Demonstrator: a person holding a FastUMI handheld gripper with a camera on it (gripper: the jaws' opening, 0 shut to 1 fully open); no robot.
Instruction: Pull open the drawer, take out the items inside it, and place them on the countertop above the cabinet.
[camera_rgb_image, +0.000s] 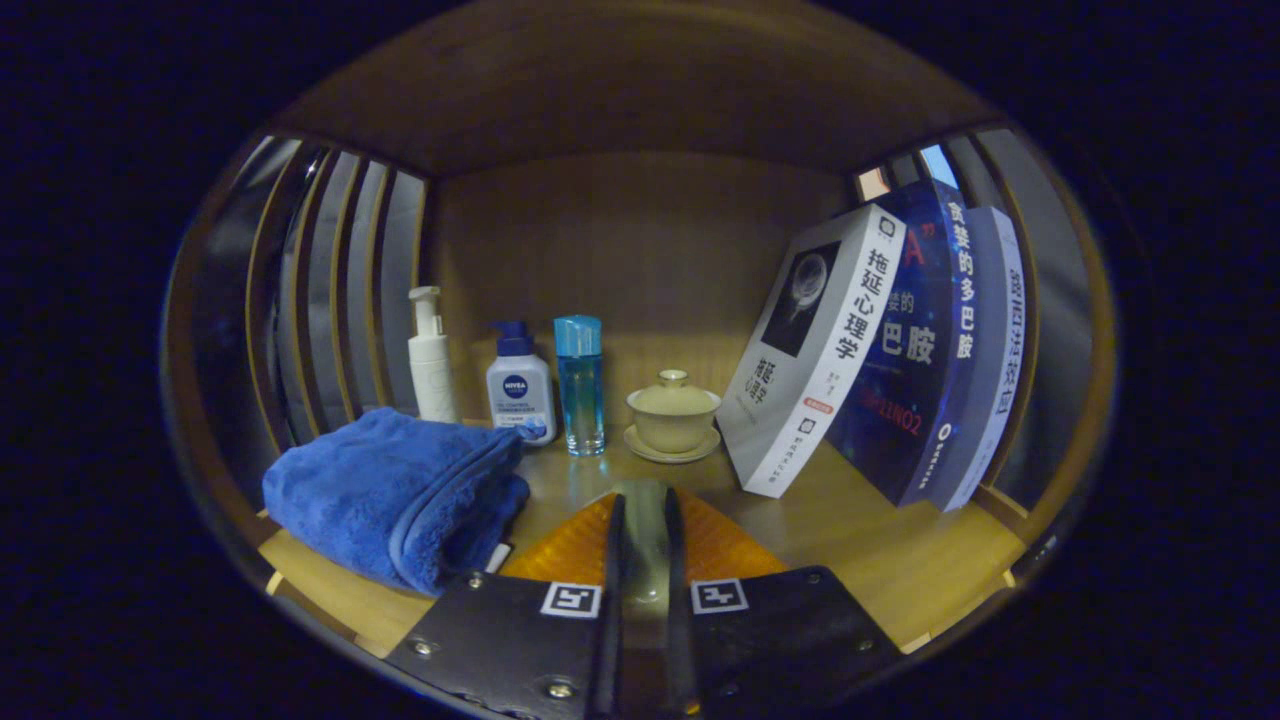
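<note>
Gripper view looks into a wooden compartment (640, 260) with slatted sides (340, 290), which takes up most of the frame, its floor (900, 560) spreading across the lower half.

At right of centre three books lean to the left against the right wall: a white-spined book (810, 350) in front, a dark blue book (920, 350) behind it, and a paler blue book (995, 350) nearest the wall.

In the lower left a folded blue towel (390, 490) lies on the floor, close to the left finger.

At bottom centre the gripper (641, 495) points toward the back wall. Its two fingers stand close together, clamped on a slim pale item (641, 540) that fills the narrow gap between them. What the item is cannot be told. It sits just above the front part of the floor, between the towel and the books.

Beyond the towel, left of centre, three bottles stand upright in a row near the back wall: a white pump bottle (432, 365), a squat white bottle with a blue cap (519, 385), and a clear blue bottle (580, 385).

Just right of them, straight ahead of the fingertips, a cream lidded cup (672, 410) rests on its saucer (672, 452).
</note>
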